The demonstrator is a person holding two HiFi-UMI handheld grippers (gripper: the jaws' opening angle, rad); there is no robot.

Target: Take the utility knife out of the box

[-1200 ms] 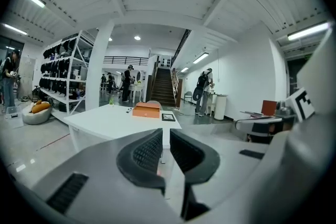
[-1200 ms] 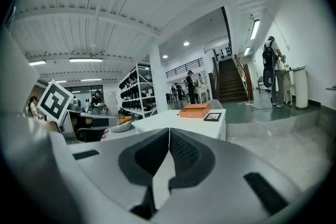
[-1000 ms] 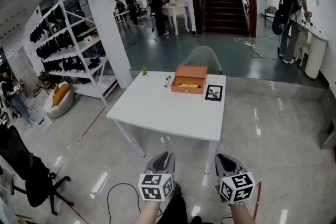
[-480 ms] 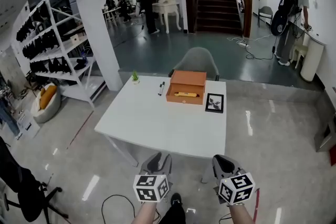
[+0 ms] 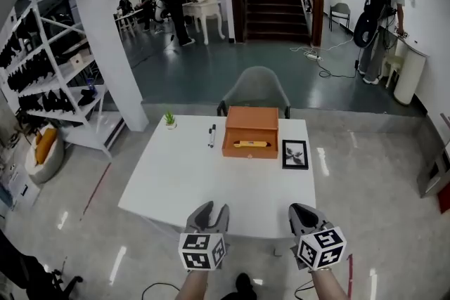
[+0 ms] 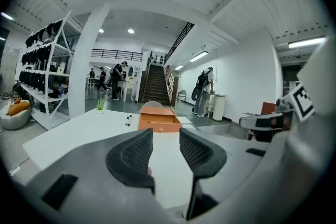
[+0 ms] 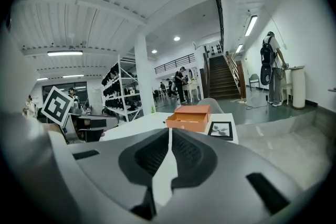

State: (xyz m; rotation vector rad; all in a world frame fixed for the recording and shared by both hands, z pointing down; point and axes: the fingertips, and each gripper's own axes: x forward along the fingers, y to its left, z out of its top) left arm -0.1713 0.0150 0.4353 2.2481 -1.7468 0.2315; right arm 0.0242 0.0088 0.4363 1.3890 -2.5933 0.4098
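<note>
An open orange box (image 5: pixel 250 131) stands at the far side of the white table (image 5: pixel 183 183). A yellow utility knife (image 5: pixel 251 144) lies inside it. Both grippers hang in front of the table's near edge, well short of the box. My left gripper (image 5: pixel 209 211) has its jaws apart and opening, with nothing between them; in the left gripper view (image 6: pixel 165 136) the box (image 6: pixel 159 119) shows beyond the gap. My right gripper (image 5: pixel 304 214) is shut and empty; the right gripper view (image 7: pixel 170 134) shows the box (image 7: pixel 190 117) ahead.
On the table are a black marker (image 5: pixel 211 135), a small potted plant (image 5: pixel 169 119) and a framed picture (image 5: pixel 295 154) right of the box. A grey chair (image 5: pixel 256 88) stands behind the table. A shelving rack (image 5: pixel 42 74) is at the left, and people stand in the background.
The table and box have come closer as both grippers moved forward toward the table's near edge. The left gripper's jaws have parted; the right stayed shut.
</note>
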